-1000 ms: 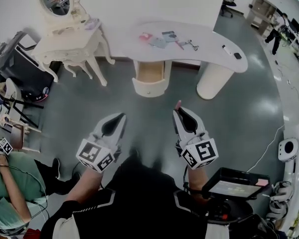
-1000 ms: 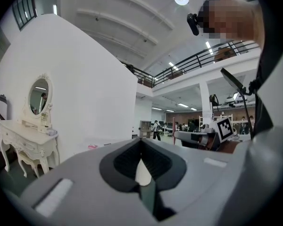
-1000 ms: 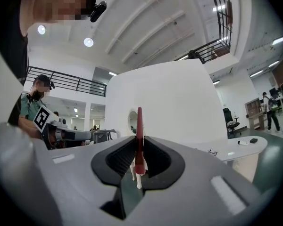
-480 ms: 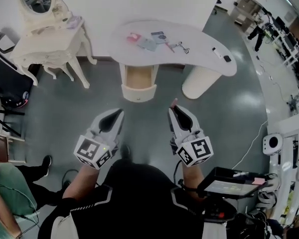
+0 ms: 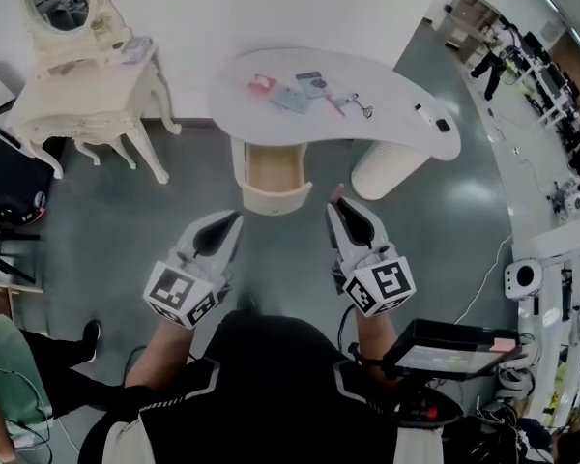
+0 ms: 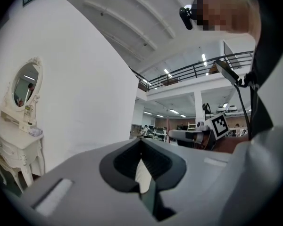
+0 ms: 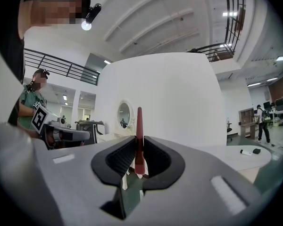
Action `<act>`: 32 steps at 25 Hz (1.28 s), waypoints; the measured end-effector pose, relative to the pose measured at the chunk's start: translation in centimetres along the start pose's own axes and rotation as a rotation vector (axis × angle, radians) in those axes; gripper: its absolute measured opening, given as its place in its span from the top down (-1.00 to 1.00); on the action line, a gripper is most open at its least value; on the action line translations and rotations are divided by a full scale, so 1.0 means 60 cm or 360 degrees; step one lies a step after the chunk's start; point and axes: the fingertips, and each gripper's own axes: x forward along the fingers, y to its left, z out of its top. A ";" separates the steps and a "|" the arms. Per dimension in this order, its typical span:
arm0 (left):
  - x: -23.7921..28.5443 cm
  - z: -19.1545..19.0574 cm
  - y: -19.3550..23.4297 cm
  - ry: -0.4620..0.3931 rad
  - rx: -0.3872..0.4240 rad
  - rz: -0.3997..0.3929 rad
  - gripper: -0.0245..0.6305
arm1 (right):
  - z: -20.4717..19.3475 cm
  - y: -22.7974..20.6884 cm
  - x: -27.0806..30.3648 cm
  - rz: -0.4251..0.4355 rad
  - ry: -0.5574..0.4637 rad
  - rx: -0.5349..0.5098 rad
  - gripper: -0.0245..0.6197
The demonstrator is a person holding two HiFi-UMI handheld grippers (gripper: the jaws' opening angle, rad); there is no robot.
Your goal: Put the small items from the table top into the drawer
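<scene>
table (image 5: 398, 77) nearer, right tool (image 5: 340, 209) still gripping red stick (image 7: 139, 131)

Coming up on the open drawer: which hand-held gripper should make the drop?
Right. The right hand-held gripper is shut on a thin red item, and the open drawer lies ahead. The left hand-held gripper is shut with nothing between its jaws.

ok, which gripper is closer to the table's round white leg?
Right. The right gripper is short of the leg, slightly left of it; the left gripper is farther left, by the open drawer.
</scene>
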 end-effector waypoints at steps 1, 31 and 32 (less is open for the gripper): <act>0.002 0.000 0.010 0.0002 -0.0003 -0.0010 0.93 | 0.000 0.001 0.011 -0.0004 0.0011 -0.0006 0.76; 0.213 0.000 0.173 0.0059 -0.0009 0.0199 0.93 | -0.033 -0.196 0.255 0.0162 0.0108 0.0129 0.76; 0.222 0.000 0.176 0.0063 -0.0007 0.0209 0.93 | -0.031 -0.204 0.262 0.0175 0.0104 0.0129 0.76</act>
